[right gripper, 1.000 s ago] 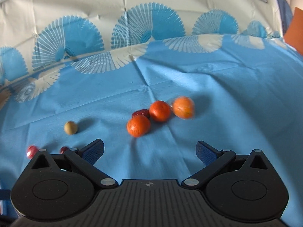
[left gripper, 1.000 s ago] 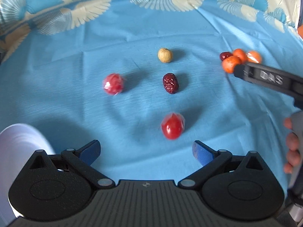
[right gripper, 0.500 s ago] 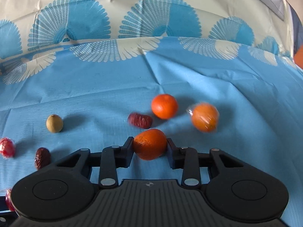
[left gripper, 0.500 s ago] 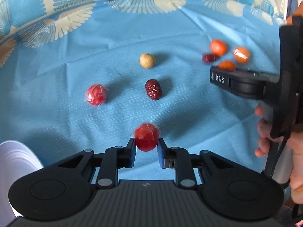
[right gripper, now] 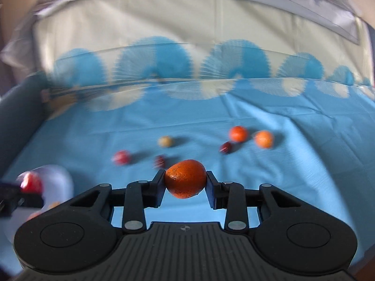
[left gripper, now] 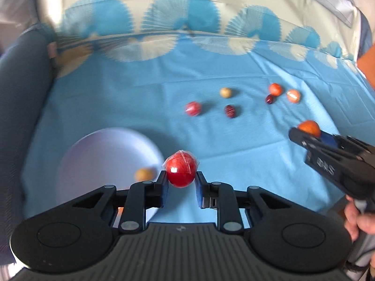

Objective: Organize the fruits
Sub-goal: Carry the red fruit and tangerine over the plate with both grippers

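Left wrist view: left gripper [left gripper: 180, 182] clamped on a wrapped red fruit [left gripper: 180, 172], both pads against its sides, fruit held above the blue tablecloth [left gripper: 117, 98]. White plate [left gripper: 103, 159] lies just left of and below the held fruit; a small tan fruit [left gripper: 144, 174] rests in it, blurred. Further out on the cloth: second wrapped red fruit [left gripper: 193, 108], dark red date [left gripper: 230, 111] just right of it, pale round nut [left gripper: 226, 92] behind them. To the right, a cluster: orange [left gripper: 275, 89], wrapped orange fruit [left gripper: 293, 96], second date [left gripper: 269, 99] touching or just beside the orange. Right gripper [left gripper: 311, 133] enters from the right edge, closed around a tangerine [left gripper: 309, 127]; the person's hand [left gripper: 358, 220] on its handle.

Right wrist view: right gripper [right gripper: 185, 183] clamped on the tangerine [right gripper: 185, 178], lifted clear of the cloth [right gripper: 293, 175]. Frame motion-blurred. Behind: red fruit [right gripper: 121, 157], date [right gripper: 160, 161], nut [right gripper: 165, 141]; to the right orange [right gripper: 238, 133], wrapped orange fruit [right gripper: 264, 139], second date [right gripper: 226, 147]. At far left, the left gripper [right gripper: 25, 190] with its red fruit [right gripper: 31, 182] sits over the plate [right gripper: 58, 182].
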A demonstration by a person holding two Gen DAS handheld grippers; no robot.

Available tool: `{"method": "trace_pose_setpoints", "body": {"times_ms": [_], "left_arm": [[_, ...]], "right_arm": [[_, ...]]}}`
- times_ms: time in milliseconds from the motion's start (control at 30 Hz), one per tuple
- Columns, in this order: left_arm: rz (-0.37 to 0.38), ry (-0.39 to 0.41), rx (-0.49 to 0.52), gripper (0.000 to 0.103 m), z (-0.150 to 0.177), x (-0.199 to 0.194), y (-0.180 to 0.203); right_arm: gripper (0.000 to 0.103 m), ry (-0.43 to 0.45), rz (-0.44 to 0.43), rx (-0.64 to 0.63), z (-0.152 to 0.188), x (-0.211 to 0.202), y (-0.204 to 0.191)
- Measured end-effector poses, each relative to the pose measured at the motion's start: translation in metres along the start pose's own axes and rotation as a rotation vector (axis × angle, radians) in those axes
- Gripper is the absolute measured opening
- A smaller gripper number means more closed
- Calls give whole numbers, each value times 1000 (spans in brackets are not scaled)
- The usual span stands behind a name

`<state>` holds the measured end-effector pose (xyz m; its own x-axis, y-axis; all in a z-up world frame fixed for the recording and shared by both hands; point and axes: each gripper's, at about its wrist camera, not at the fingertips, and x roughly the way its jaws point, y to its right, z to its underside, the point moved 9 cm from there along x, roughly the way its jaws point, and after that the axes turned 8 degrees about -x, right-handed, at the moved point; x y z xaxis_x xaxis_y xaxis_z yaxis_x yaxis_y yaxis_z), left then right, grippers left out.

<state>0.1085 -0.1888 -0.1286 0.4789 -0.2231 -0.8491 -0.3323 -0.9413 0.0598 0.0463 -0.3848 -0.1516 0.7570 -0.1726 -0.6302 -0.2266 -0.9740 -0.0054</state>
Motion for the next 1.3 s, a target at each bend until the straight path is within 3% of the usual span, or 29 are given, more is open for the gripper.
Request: {"method": "trace_pose_setpoints", "body": {"times_ms": [333, 667, 967, 1300], "left_arm": [[-48, 61, -126, 26, 48, -90, -89], [-43, 147, -213, 26, 82, -150, -127], [-32, 177, -238, 26, 97, -173, -136], [-26, 185, -239, 26, 95, -174, -134]], "right_arm": [[37, -17, -167, -106, 12, -89, -109], [37, -12, -277, -196, 31, -150, -185], [37, 7, -295, -237, 43, -179, -204], [37, 20, -291, -248, 42, -183, -203]]}}
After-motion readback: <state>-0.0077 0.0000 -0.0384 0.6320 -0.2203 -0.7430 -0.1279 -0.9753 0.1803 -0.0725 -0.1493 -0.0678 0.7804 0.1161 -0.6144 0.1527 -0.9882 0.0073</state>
